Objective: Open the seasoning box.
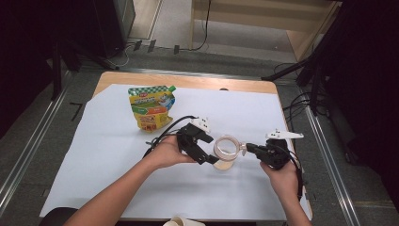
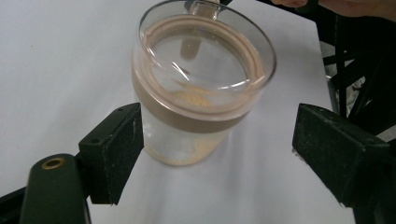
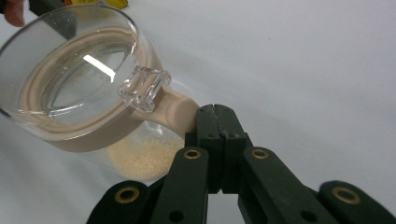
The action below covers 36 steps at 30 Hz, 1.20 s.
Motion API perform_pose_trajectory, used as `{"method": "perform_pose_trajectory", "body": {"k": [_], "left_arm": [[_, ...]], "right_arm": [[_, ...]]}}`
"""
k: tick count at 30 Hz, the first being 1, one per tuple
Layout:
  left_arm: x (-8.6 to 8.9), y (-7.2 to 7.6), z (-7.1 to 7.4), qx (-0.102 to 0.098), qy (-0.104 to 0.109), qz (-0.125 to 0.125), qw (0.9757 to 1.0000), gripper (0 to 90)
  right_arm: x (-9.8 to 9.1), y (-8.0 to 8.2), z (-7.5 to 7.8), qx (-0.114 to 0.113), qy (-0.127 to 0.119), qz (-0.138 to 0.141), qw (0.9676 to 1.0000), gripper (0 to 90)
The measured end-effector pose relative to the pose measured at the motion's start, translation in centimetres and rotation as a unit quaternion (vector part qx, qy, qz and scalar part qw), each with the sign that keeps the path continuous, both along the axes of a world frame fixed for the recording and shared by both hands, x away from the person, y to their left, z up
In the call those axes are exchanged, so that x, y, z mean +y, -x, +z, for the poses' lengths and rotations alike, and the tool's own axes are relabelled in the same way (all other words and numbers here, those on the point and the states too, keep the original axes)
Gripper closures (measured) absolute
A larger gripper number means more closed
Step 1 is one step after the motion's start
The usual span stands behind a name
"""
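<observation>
While the right gripper point(image 1: 245, 148) clamps the jar's point(image 2: 201, 84) beige lid tab point(image 3: 175, 109) to steady it, the left gripper point(image 2: 217, 154) stands wide around it, untouching.

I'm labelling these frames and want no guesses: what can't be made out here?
- Print on the yellow-green food pouch: too small in the high view.
- Tan latch of the clear lidded glass jar: its tip is hidden between the shut right gripper jaws.
- White object at the high view's bottom: cut off by the edge.
</observation>
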<state>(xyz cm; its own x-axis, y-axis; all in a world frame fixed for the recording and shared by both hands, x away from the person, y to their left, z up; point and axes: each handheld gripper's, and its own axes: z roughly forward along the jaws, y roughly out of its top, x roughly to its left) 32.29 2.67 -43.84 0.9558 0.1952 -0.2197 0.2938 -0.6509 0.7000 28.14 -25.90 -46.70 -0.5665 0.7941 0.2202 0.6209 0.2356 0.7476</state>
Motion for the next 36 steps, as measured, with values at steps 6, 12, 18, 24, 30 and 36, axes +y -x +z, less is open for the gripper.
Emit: {"method": "perform_pose_trajectory", "body": {"k": [6,12,18,24,30,36], "left_arm": [[-1.0,-0.3,-0.7,-0.018,-0.002,0.002,0.9998,12.5],[-2.4,-0.3,-1.5,-0.036,-0.028,0.002,0.9990,11.1],[-3.1,-0.4,-1.8,-0.047,-0.023,-0.003,0.9986,12.1],[-3.2,-0.3,-1.8,-0.047,-0.026,-0.001,0.9986,12.2],[-3.3,-0.3,-1.6,-0.048,-0.034,-0.003,0.9983,12.2],[-3.4,-0.3,-1.4,-0.040,-0.042,0.000,0.9983,11.9]], "right_arm": [[0.0,-0.1,-0.2,0.003,-0.001,-0.001,1.0000,90.0],[0.1,-0.3,-0.3,0.004,0.001,-0.004,1.0000,90.0],[0.1,-0.3,-0.5,0.007,0.000,-0.007,1.0000,90.0],[0.2,-0.3,-0.5,0.007,0.002,-0.009,0.9999,90.0],[0.2,-0.2,-0.5,0.010,0.004,-0.011,0.9999,90.0],[0.3,-0.2,-0.5,0.010,0.005,-0.012,0.9999,90.0]]}}
